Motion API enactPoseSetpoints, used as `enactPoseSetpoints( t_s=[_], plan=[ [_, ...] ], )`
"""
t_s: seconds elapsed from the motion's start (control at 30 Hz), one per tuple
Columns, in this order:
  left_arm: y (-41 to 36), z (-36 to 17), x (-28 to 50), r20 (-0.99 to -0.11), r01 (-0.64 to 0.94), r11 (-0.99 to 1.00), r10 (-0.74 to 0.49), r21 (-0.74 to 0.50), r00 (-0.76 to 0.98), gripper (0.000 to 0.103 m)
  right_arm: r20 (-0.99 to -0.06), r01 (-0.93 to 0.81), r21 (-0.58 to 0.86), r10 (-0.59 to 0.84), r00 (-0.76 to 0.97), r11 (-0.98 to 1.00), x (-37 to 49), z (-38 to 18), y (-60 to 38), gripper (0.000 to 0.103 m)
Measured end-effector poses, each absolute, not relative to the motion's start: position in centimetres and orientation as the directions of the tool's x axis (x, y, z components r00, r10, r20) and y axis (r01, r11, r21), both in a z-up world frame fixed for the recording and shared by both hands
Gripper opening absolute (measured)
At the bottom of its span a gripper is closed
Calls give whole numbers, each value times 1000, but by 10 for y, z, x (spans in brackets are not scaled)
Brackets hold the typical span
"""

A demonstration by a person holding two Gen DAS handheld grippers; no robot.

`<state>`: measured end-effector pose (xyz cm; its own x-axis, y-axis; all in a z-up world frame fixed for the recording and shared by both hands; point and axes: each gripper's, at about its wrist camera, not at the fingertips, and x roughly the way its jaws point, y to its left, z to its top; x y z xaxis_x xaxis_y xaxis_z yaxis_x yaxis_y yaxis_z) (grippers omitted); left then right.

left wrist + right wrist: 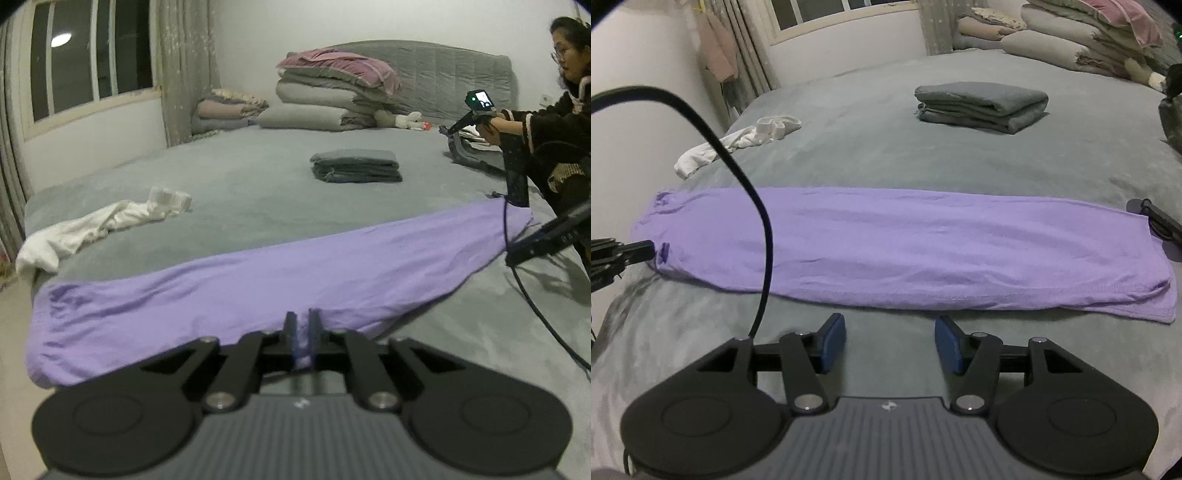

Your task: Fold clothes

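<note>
The purple shirt [886,243] lies flat on the grey bed [886,155], folded into a long strip that runs from side to side across the near end, most likely so it can be folded end to end next. The left claw [303,325] is pinched tight on the strip's near edge, close to the neck end. The right claw [890,343] has its blue pads apart and holds nothing, just short of the strip's near edge toward the hem end.
</note>
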<state>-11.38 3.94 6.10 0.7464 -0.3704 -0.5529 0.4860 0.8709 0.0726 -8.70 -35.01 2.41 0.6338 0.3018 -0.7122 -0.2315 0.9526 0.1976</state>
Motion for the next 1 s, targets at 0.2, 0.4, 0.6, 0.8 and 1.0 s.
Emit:
enactPoseSetpoints(
  t_s=[0.2,0.4,0.6,0.8,1.0],
  plan=[
    [28,52,-109,-578,486,871,-360,74,732,46,-714,-228,202,303,632,952,-85,24,-348,56],
    [20,46,-100,-579,472,878,-346,77,738,3,-701,-183,223,287,652,958,-81,25,-356,52],
    [43,69,-104,-517,469,882,-421,-41,746,3,-678,-96,202,209,704,975,-74,25,-364,50],
    [58,79,-101,-484,470,873,-468,-128,739,3,-639,-38,279,214,739,960,-73,34,-374,39],
    [63,82,-100,-481,476,863,-494,-169,724,3,-642,-2,345,237,729,939,-72,30,-385,29]
  ],
)
